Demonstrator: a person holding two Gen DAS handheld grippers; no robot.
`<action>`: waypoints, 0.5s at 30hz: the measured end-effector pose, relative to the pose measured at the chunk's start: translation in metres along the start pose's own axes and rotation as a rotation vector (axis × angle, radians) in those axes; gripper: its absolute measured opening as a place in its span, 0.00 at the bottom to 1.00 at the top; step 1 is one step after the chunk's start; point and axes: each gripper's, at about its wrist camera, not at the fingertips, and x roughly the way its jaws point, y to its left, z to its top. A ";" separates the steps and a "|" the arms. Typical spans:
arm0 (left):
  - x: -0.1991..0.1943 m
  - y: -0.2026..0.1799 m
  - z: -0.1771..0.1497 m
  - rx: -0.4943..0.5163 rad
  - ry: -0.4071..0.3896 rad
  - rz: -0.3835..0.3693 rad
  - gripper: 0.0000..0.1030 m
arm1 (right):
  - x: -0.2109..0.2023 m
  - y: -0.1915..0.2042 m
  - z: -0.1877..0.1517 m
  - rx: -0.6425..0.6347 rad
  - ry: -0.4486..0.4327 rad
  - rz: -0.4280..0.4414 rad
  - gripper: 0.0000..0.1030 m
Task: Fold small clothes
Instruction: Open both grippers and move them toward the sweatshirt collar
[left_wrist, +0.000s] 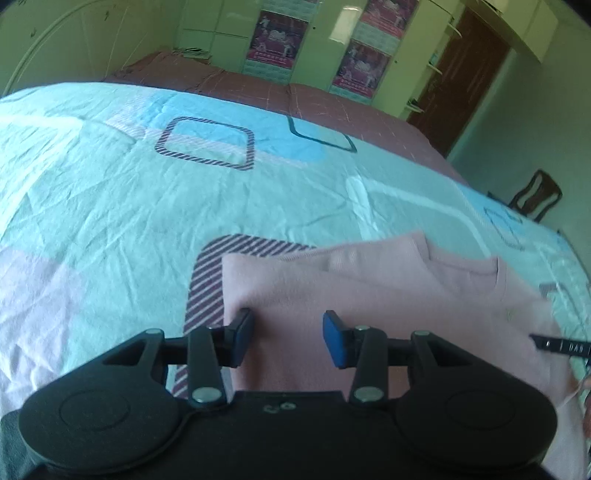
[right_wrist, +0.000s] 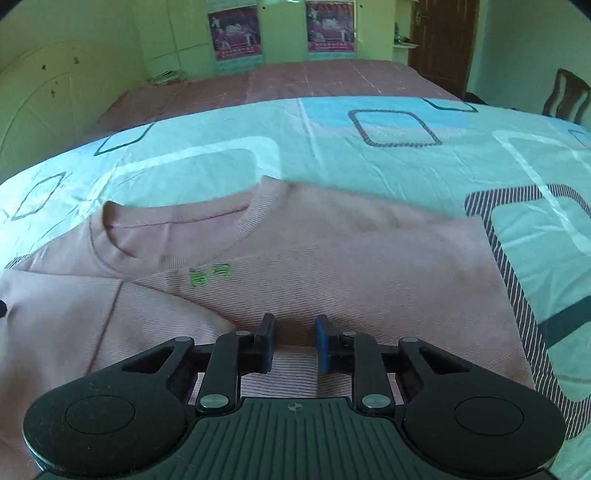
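Note:
A small pink T-shirt (right_wrist: 332, 251) lies flat on the bed, with a ribbed collar (right_wrist: 177, 229) and a small green mark (right_wrist: 210, 275) on the chest. It also shows in the left wrist view (left_wrist: 388, 291). My left gripper (left_wrist: 288, 338) is open over the shirt's left part, its fingers apart and holding nothing. My right gripper (right_wrist: 293, 341) is open with a narrow gap, low over the shirt's lower middle, holding nothing. The tip of the other gripper (left_wrist: 561, 347) shows at the right edge of the left wrist view.
The shirt lies on a light blue patterned bedsheet (right_wrist: 369, 162). A dull pink cover (right_wrist: 295, 81) lies on the far half of the bed. Behind are green cupboards with posters (right_wrist: 236, 33), a brown door (right_wrist: 443, 40) and a wooden chair (right_wrist: 565, 96).

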 end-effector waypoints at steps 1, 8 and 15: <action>-0.002 0.001 0.002 -0.003 -0.016 -0.002 0.39 | -0.007 0.000 -0.001 0.004 -0.023 0.010 0.23; 0.021 -0.044 0.002 0.213 -0.004 0.105 0.49 | 0.000 0.097 0.003 -0.131 -0.047 0.226 0.23; 0.025 -0.043 0.007 0.276 0.012 0.152 0.59 | 0.032 0.151 -0.002 -0.249 0.001 0.212 0.23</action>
